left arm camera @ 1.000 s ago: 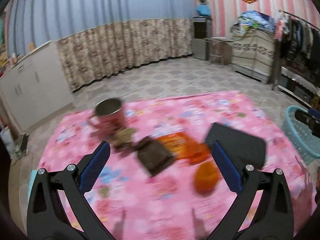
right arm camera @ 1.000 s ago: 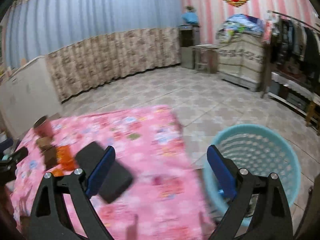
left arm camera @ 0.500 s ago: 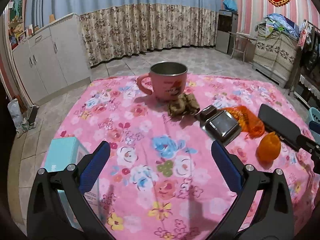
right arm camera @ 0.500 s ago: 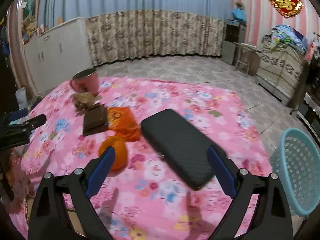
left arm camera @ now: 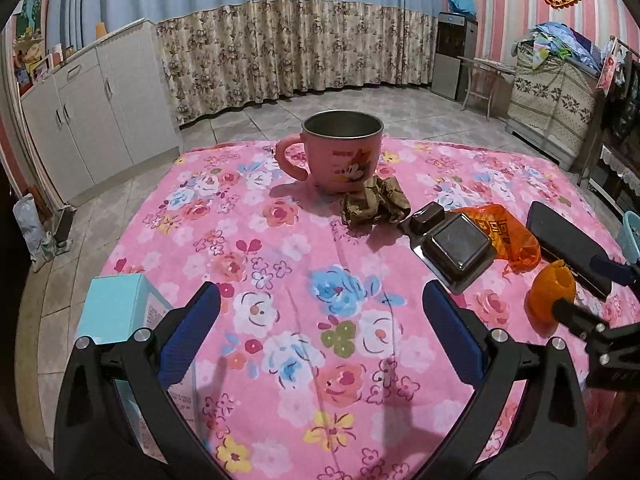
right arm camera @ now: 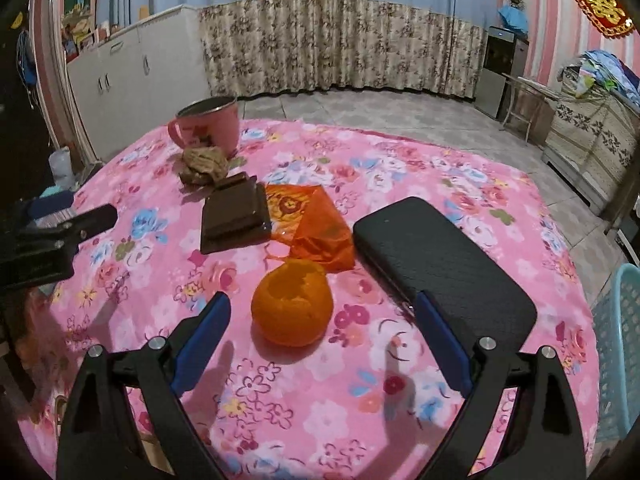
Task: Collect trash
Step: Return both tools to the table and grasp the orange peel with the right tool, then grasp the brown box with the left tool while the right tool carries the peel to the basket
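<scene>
Open flowered tablecloth (left arm camera: 320, 320) lies ahead of the left gripper (left arm camera: 320, 308), nothing between its wide jaws. Further on, the pink mug (left arm camera: 340, 152), crumpled brown wrapper (left arm camera: 376, 204) and dark plastic tray (left arm camera: 456, 246) crowd together. The right gripper (right arm camera: 322, 312) faces the orange peel (right arm camera: 292, 306), hemmed by the black case (right arm camera: 440, 264) and orange bag (right arm camera: 316, 224)

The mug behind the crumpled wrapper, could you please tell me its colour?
The mug is pink with a cartoon mouse print and bare metal inside; the left wrist view shows it best.
</scene>
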A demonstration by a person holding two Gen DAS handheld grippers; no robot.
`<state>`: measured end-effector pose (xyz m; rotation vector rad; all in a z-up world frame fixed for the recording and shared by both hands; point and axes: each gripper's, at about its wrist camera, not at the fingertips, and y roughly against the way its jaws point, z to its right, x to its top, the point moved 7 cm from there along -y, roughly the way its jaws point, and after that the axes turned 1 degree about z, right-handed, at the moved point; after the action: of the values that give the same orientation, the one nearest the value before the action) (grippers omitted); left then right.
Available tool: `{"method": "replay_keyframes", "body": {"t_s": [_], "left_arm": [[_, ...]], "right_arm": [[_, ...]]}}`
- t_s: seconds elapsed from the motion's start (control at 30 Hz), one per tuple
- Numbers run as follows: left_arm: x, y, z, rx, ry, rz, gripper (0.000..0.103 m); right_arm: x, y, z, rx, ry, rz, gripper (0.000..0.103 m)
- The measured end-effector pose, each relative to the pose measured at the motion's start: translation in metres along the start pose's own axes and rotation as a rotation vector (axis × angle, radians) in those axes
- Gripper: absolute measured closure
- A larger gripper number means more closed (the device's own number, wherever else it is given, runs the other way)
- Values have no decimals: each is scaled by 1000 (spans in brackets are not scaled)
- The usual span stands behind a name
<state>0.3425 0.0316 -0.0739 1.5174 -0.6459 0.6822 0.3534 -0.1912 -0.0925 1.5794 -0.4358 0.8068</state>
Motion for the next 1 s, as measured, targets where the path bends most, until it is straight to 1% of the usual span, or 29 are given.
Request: {"method": "replay_keyframes", "body": {"t_s": [0.07, 0.13, 0.27, 0.33, 0.37, 0.53, 0.73, 0.83, 0.9, 0.97, 1.0], "left_arm": [[1, 0, 1, -4, 1, -1, 5], [4, -4, 5, -8, -2, -7, 5], [11, -11, 18, -21, 2, -13, 5], [17, -14, 26, -27, 5, -12, 5], [19, -15, 29, -32, 9, -11, 5], [27, -29, 53, -73, 59, -47, 5], [36, -45, 86, -70, 105, -74, 5], [36, -58, 100, -71, 132, -115, 5], [33, -69, 108, -56, 134, -153, 6], [28, -80, 114, -44, 130, -185, 12], [24, -84, 115, -45, 128, -201, 20]], "right_arm": [[-1, -3, 0, 4, 0, -7, 15], [-2, -8, -1, 21, -1, -25, 29], [-4, -15, -3, 51, 0, -43, 38], [-4, -16, -8, 84, 7, -44, 53], [-3, -16, -10, 91, 12, -43, 57], [2, -7, -5, 89, 11, -13, 59], [11, 14, 29, 49, -43, 36, 59], [13, 22, 45, 37, -69, 49, 59], [13, 26, 54, 30, -80, 53, 59], [12, 30, 65, 18, -90, 58, 59], [12, 32, 71, 11, -96, 60, 59]]}}
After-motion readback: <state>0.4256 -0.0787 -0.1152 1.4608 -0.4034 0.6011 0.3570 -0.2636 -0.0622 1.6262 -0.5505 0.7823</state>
